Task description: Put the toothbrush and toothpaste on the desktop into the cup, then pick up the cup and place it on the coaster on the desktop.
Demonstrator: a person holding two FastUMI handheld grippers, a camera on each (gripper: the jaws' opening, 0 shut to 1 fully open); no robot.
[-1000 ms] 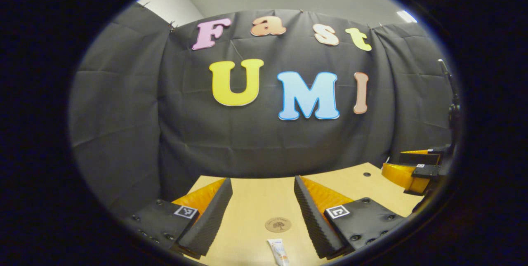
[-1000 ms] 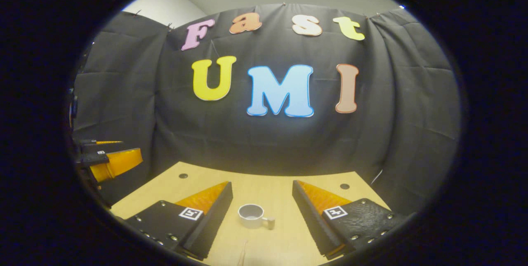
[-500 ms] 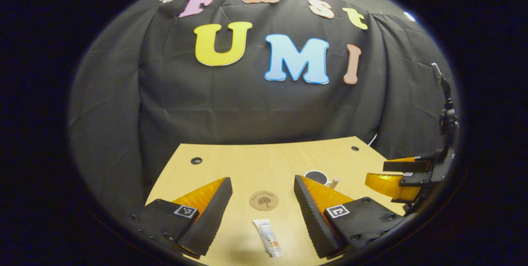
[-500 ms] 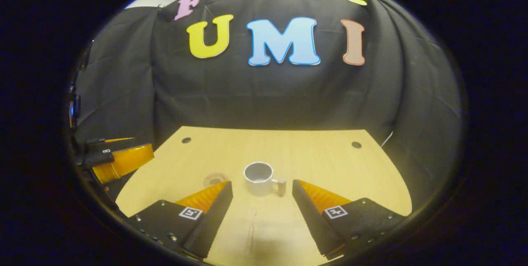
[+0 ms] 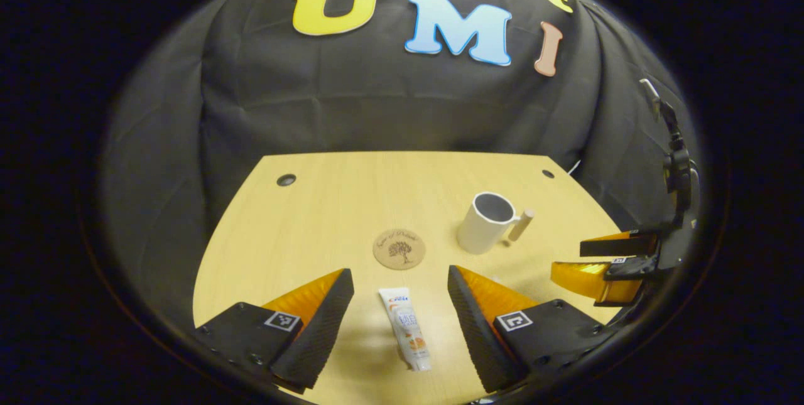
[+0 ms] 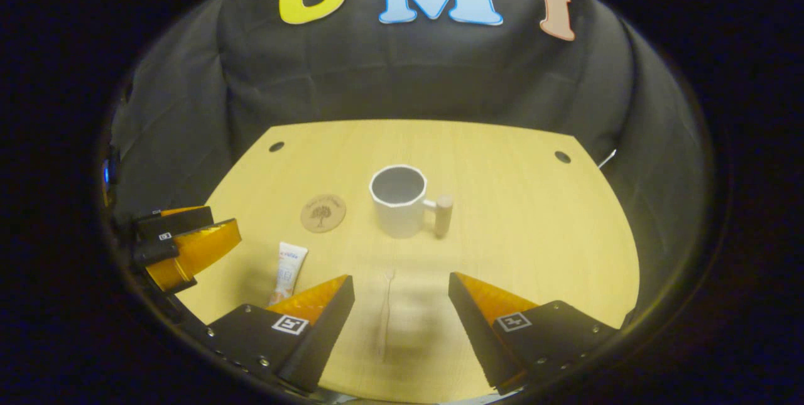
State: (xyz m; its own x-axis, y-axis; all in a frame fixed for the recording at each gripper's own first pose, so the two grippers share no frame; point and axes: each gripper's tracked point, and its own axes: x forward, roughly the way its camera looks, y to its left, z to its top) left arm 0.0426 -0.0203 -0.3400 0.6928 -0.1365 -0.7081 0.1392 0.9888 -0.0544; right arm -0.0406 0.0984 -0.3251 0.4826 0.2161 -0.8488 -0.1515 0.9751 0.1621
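Now both grippers hang wide apart above the desktop [image 6: 502, 204], holding nothing: the left gripper [image 5: 400, 304] over the toothpaste [image 5: 405, 328], the right gripper [image 6: 401, 307] over the toothbrush [image 6: 384, 317]. The tube looks soft, so grip its middle; the thin, light toothbrush may slip. The cup [image 6: 398, 201] stands beside the coaster [image 6: 323, 213].

Pale wooden bench [image 5: 326, 216] carries a toothpaste tube [image 5: 405, 328] between the left fingers, a round coaster [image 5: 399, 248] just beyond them, a white cup [image 6: 398, 202] ahead of the right fingers, and a thin toothbrush [image 6: 385, 314] between those
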